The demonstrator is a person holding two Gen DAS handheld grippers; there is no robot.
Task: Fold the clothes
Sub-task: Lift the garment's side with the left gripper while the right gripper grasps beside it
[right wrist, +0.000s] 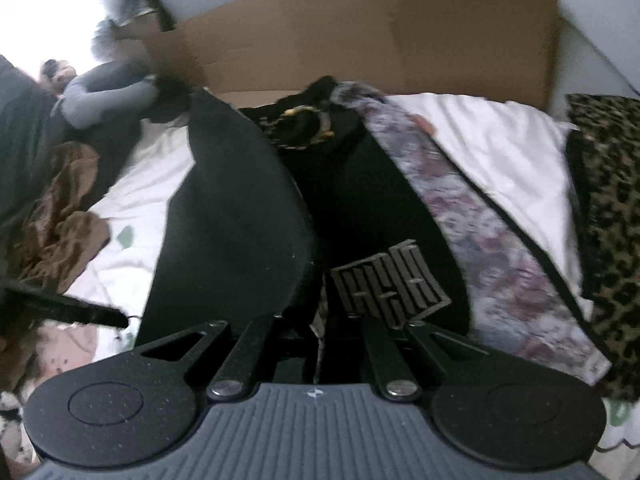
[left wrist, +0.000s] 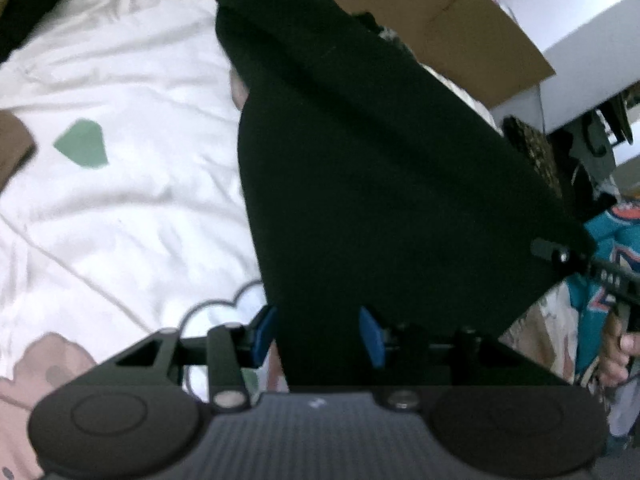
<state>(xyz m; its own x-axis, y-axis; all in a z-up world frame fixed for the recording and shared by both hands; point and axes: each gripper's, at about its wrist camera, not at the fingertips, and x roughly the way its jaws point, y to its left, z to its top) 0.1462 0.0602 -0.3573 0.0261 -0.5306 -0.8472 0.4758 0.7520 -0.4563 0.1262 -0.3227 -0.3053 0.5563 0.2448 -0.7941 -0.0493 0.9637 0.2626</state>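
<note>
A black garment (left wrist: 380,168) is lifted off the bed and fills the middle of the left wrist view. Its lower edge hangs between the blue pads (left wrist: 372,336) of my left gripper (left wrist: 318,336), whose jaws stand apart. My right gripper (left wrist: 560,256) pinches the garment's right corner, with a hand (left wrist: 616,352) below it. In the right wrist view the same black garment (right wrist: 240,220) carries a grey graphic print (right wrist: 392,284). There the right gripper (right wrist: 320,320) has its fingers drawn together, tips buried in the cloth.
The white printed bedsheet (left wrist: 120,200) lies underneath. A cardboard box (right wrist: 360,32) stands at the back. A floral cloth (right wrist: 500,248) and a leopard-print cloth (right wrist: 612,220) lie to the right, a brown garment (right wrist: 60,220) to the left. A teal garment (left wrist: 612,248) sits at the far right.
</note>
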